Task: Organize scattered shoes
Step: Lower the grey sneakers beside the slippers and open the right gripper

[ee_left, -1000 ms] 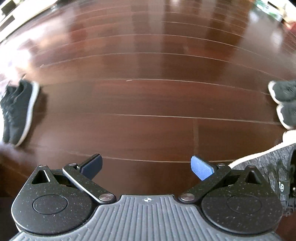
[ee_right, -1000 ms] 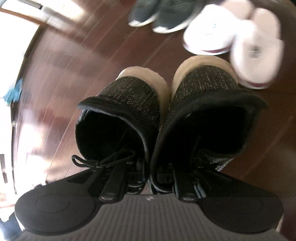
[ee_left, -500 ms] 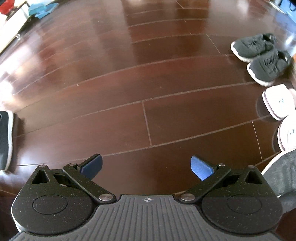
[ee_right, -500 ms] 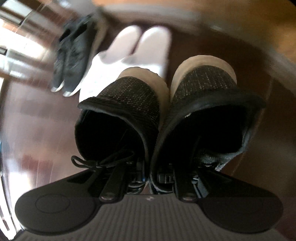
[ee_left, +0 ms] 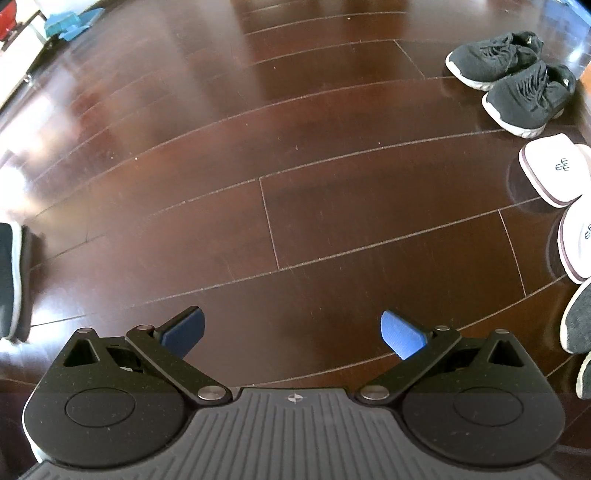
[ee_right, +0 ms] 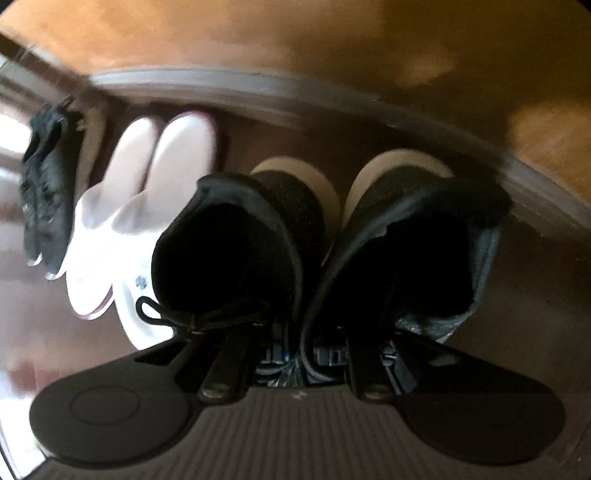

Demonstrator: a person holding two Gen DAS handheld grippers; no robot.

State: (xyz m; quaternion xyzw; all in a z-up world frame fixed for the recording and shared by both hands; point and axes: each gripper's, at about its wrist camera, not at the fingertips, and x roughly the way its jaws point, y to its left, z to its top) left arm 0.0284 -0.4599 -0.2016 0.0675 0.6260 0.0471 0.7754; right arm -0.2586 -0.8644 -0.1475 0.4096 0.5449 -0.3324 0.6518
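A pair of dark knit shoes (ee_right: pixel 332 236) with pale soles filled the middle of the right wrist view, side by side and touching along their inner edges. Their black padded collars gaped toward the camera and their pale toes pointed to the top of the frame, so the long axis of each ran away from the lens toward a dark baseboard (ee_right: pixel 258 92). A black lace loop hung off the left shoe at center left. The right claw (ee_right: pixel 295 350) was pressed together on the pair's heel ends at lower center, its fingers narrowed around the two inner walls.

To the left of the pair in that view lay two white slippers (ee_right: pixel 147 177), then a pair of black sneakers (ee_right: pixel 44 177) at the far left edge, all lined up lengthwise toward the baseboard; this part was blurred.

In the left wrist view the left claw (ee_left: pixel 291 328) was spread wide with nothing between its blue pads (ee_left: pixel 400 334), above bare dark wooden floor (ee_left: pixel 258 147). The black sneakers (ee_left: pixel 513 81) sat at the upper right, toes pointing to the left of the frame, and the white slippers (ee_left: pixel 554 170) lay below them along the right edge. The toes of the dark knit shoes (ee_left: pixel 578 321) showed at the lower right edge. A further dark shoe with a white sole (ee_left: pixel 9 280) lay cut off at the left edge. A blue object (ee_left: pixel 72 22) rested at the upper left.
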